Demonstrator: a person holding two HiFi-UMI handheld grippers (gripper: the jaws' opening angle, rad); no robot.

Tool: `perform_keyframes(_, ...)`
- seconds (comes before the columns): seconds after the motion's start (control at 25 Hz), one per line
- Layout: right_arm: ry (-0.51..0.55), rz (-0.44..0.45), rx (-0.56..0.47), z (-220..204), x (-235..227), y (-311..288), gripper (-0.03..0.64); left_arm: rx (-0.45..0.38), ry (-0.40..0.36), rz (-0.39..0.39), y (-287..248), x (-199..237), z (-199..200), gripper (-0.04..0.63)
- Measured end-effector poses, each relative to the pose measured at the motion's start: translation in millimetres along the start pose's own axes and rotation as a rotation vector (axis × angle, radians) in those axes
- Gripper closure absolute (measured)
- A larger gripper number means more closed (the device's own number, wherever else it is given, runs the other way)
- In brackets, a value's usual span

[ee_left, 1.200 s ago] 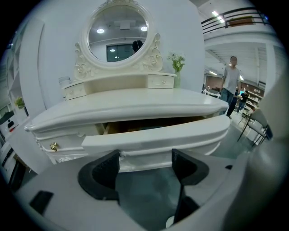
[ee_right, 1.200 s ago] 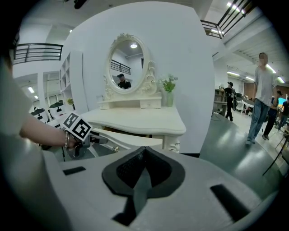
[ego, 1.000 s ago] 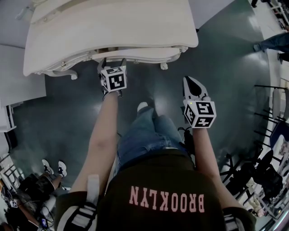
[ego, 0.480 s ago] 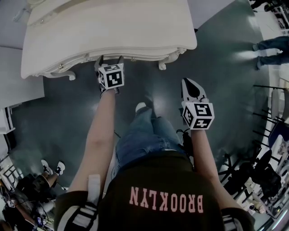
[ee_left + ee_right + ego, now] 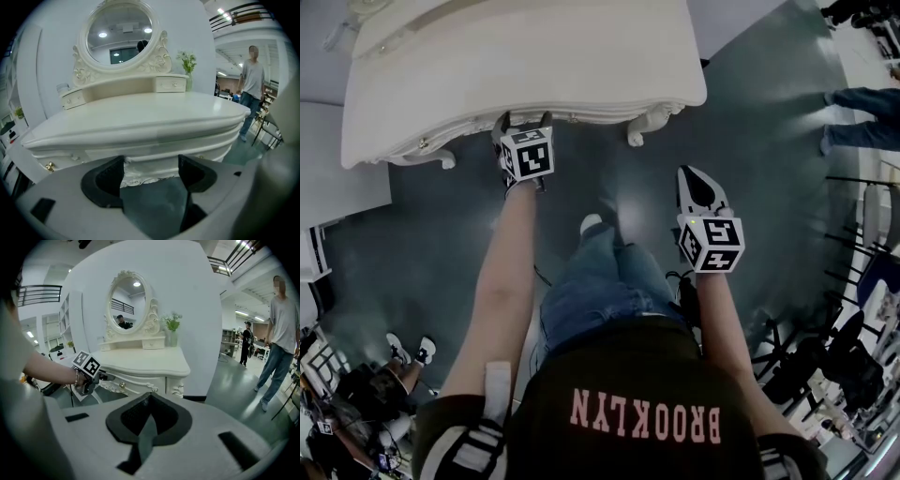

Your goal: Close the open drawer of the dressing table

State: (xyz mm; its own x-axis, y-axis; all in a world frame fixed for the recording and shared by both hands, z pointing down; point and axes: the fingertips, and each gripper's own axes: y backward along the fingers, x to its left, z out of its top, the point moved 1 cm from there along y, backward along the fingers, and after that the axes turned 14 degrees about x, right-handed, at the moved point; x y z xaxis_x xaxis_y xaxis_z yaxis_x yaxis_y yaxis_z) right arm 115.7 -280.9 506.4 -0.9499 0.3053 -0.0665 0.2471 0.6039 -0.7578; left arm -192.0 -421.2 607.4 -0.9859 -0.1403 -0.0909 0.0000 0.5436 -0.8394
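Observation:
The cream dressing table [image 5: 525, 56] fills the top of the head view. Its centre drawer front [image 5: 591, 117] lies almost flush under the tabletop edge. My left gripper [image 5: 525, 121] is open, and both fingertips rest against that drawer front. In the left gripper view the drawer front [image 5: 150, 159] sits right behind the spread left gripper [image 5: 151, 176], with nothing between the jaws. My right gripper [image 5: 694, 173] hangs shut over the floor, to the right of the table and well short of it. The right gripper [image 5: 149, 401] shows its pads pressed together.
The table carries an oval mirror [image 5: 129, 305], small upper drawers [image 5: 171, 85] and a plant vase [image 5: 172, 336]. A carved table leg [image 5: 637, 127] stands right of my left gripper. People stand at the right [image 5: 281, 333]. Chairs [image 5: 853, 356] crowd the lower right, and a bystander's shoes [image 5: 408, 349] show lower left.
My left gripper has moved forward toward the table, and the drawer that stuck out has slid in until nearly flush. The right gripper has hardly shifted.

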Motion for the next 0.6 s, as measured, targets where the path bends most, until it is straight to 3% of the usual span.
perform_keyframes(0.6,0.012,0.006,-0.006,9.9,-5.3,-0.1,0.62,0.021,0.001,-0.008,-4.3,2.5,10.8,0.239)
